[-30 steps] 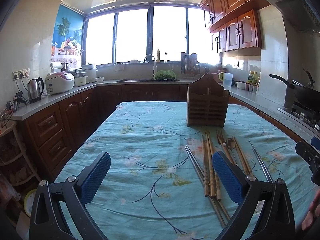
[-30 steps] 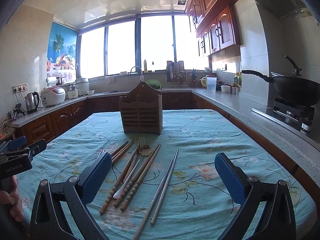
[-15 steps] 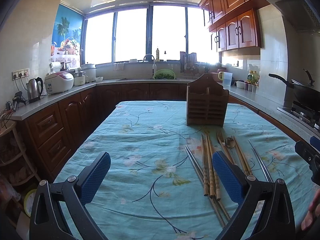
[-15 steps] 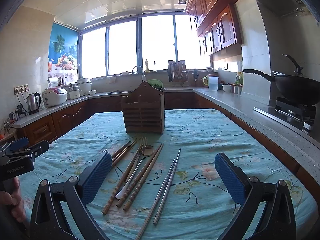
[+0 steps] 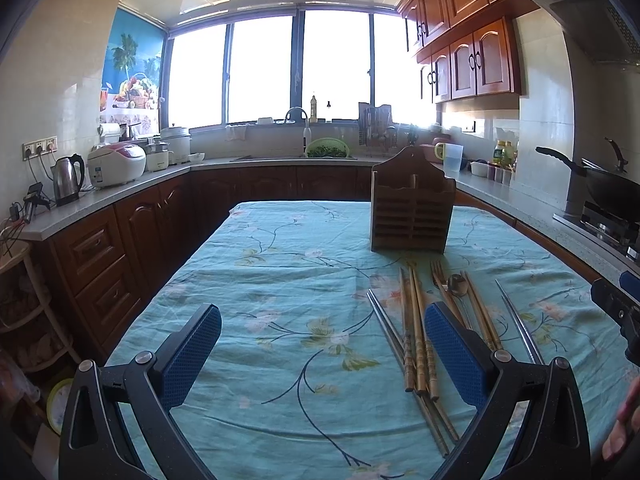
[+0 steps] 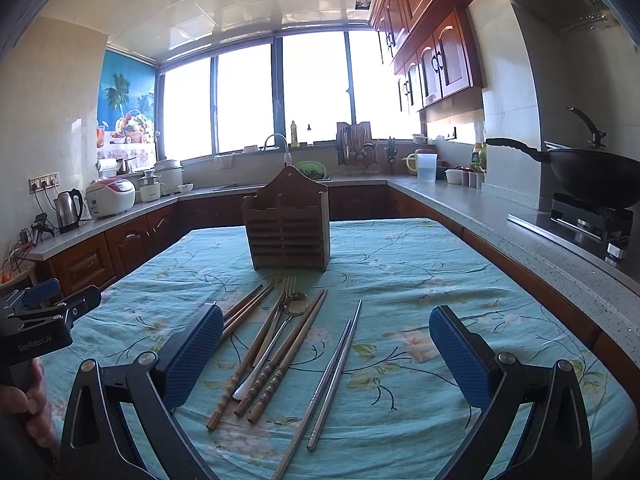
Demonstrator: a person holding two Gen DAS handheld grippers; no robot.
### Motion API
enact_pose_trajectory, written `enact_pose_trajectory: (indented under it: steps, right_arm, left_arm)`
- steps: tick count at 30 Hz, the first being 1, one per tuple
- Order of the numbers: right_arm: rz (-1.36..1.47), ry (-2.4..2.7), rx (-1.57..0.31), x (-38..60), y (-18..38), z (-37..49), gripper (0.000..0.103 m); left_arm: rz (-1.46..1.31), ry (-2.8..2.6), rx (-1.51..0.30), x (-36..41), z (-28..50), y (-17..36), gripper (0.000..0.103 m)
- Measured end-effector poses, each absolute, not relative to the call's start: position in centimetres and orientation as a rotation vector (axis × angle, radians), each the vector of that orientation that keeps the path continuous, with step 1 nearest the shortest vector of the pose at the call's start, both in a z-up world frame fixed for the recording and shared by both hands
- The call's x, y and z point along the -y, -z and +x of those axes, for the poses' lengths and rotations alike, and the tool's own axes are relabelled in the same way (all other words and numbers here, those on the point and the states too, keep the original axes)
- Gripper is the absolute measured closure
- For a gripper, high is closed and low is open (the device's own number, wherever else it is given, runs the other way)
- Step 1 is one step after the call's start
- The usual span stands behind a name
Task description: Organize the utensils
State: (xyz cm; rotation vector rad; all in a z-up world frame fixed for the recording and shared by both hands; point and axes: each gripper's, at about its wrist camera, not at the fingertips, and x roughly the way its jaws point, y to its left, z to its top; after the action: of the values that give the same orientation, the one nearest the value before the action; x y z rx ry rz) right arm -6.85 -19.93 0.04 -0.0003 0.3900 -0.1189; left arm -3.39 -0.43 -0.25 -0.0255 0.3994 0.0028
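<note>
A wooden slatted utensil holder (image 6: 289,229) stands upright on the table; it also shows in the left wrist view (image 5: 411,213). In front of it lie wooden chopsticks (image 6: 280,354), a metal spoon (image 6: 295,305), a fork (image 6: 286,285) and a pair of metal chopsticks (image 6: 334,374). In the left wrist view the wooden chopsticks (image 5: 416,334) lie just left of my right-hand finger. My left gripper (image 5: 322,354) is open and empty above the cloth. My right gripper (image 6: 326,354) is open and empty, above the near ends of the utensils.
The table carries a teal floral cloth (image 5: 288,280). Counters run around it, with a kettle (image 5: 68,178) and rice cooker (image 5: 116,164) at left, a sink (image 5: 296,152) at the back, and a wok (image 6: 592,172) on the stove at right.
Both grippers have shifted very slightly. The right wrist view has drifted a little to the left, so the holder sits further right. The utensils have not moved.
</note>
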Motion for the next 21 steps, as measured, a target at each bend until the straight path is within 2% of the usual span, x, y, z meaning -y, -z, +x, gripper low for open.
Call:
enact_pose_trajectory:
  steps: [10, 21]
  right_arm:
    - [0.007, 0.112, -0.391, 20.0, -0.1, -6.7, 0.000]
    - [0.042, 0.114, -0.470, 20.8, -0.1, -4.8, 0.000]
  left_arm:
    - [-0.041, 0.009, -0.419, 0.2, -2.9, 0.3, 0.001]
    - [-0.087, 0.044, -0.543, -0.8, 0.5, -0.3, 0.002]
